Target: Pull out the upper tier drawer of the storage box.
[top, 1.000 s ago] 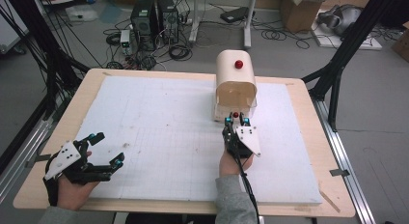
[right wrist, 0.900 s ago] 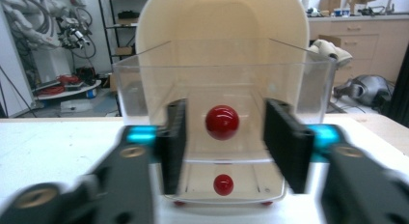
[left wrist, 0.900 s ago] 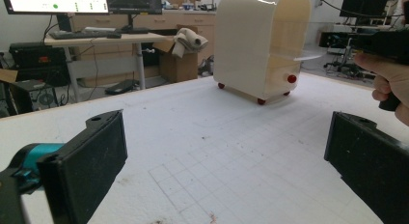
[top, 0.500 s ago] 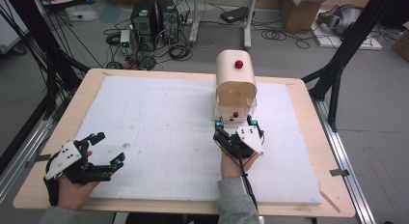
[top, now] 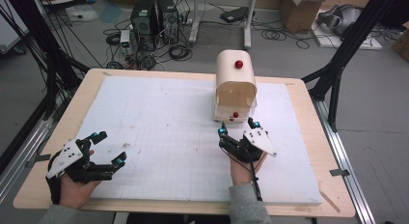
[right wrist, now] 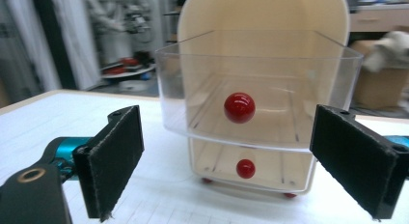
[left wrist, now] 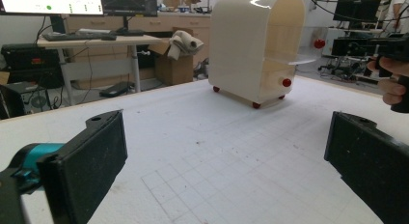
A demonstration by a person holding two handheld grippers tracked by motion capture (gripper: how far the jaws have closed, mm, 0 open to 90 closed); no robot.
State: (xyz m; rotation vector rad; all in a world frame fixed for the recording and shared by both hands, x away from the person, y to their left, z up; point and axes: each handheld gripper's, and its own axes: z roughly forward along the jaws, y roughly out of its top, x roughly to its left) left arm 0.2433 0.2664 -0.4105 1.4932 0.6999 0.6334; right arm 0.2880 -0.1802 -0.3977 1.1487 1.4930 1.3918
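With my right claw point(right wrist: 226, 159) spread wide and lined up on the upper drawer point(right wrist: 258, 96), pulled out from the cabinet point(top: 235, 86), my left claw point(top: 107, 149) waits wide at the bench point(top: 159, 132) corner, clear.

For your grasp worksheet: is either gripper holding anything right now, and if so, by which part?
Nothing is held. The right gripper has its jaws open before the clear drawer; the left gripper is open over the table.

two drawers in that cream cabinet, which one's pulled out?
The upper drawer, clear plastic with the larger-looking red knob, juts out toward the right gripper. The lower drawer sits pushed in beneath it.
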